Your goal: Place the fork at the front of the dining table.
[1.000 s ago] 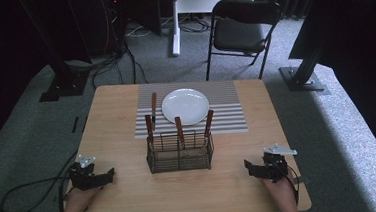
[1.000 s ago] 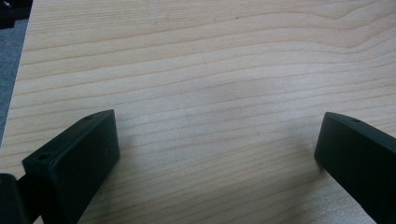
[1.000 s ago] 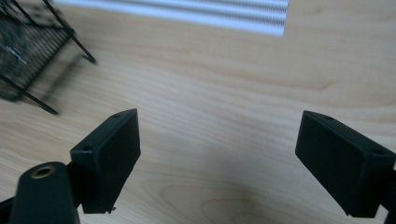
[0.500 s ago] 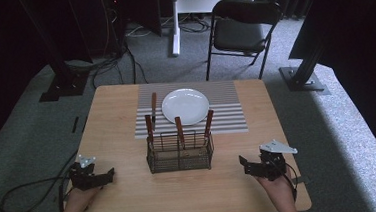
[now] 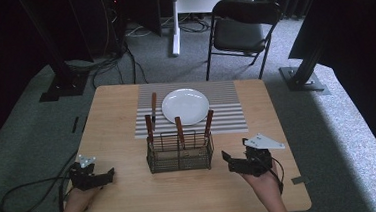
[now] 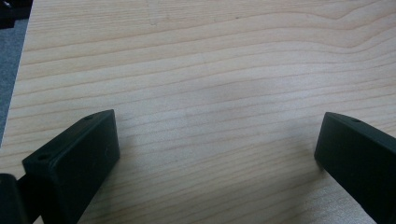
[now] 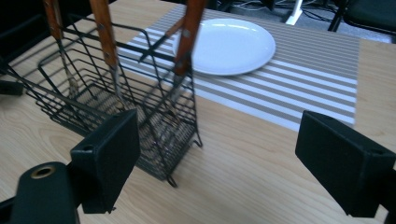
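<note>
A black wire caddy [image 5: 179,154] stands mid-table and holds three upright utensils with wooden handles [image 5: 179,127]. Behind it, a white plate [image 5: 185,106] sits on a striped placemat [image 5: 226,111]. Another wooden-handled utensil [image 5: 153,104] lies on the mat left of the plate. My right gripper [image 5: 228,162] is open, just right of the caddy and pointing at it. In the right gripper view, its jaws stand wide apart with nothing between them [image 7: 215,154], the caddy [image 7: 116,98] and plate [image 7: 229,44] ahead. My left gripper [image 5: 111,172] rests open over bare wood [image 6: 215,154], left of the caddy.
The wooden table [image 5: 112,121] has bare room along its front and both sides. A black folding chair [image 5: 241,32] stands on the carpet beyond the far edge. A cable [image 5: 26,190] trails off the table's left from the left gripper.
My right gripper has slid left, closer to the caddy. The left gripper has stayed where it was.
</note>
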Motion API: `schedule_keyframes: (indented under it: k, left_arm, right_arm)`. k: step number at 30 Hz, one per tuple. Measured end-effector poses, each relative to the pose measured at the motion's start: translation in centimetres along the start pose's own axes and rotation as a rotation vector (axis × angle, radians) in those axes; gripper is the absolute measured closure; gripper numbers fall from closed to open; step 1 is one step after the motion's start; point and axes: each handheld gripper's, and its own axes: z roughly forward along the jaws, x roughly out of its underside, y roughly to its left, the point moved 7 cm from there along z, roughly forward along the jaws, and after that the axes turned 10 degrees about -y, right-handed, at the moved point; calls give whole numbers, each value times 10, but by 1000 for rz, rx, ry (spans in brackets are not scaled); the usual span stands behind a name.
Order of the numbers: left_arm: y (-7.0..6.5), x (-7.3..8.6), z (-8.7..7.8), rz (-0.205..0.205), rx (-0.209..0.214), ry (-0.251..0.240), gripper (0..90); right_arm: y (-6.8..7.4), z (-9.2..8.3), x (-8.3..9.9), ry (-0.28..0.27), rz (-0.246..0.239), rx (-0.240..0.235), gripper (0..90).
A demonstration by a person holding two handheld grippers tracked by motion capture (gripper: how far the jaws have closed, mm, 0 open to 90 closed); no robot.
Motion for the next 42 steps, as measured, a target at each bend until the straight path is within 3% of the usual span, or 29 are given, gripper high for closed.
schedule_keyframes:
  k: [4,8,11,12,29,42]
  left_arm:
    - [0,0,0,1,0,1,0]
    - [0,0,0,1,0,1,0]
    - [0,0,0,1,0,1,0]
    - [0,0,0,1,0,1,0]
    - [-1,1,-1,0,-1,-2,0]
    - [-1,1,-1,0,1,0,0]
  right_arm:
    - [8,6,-5,-1,-11,-17,136]
    - [26,15,-13,-4,-23,-56,136]
    - [29,17,-14,-4,-29,-62,136]
    - [38,22,-18,-6,-43,-72,136]
    - [96,59,-41,-10,-88,-189,141]
    - [139,88,-53,-15,-104,-239,141]
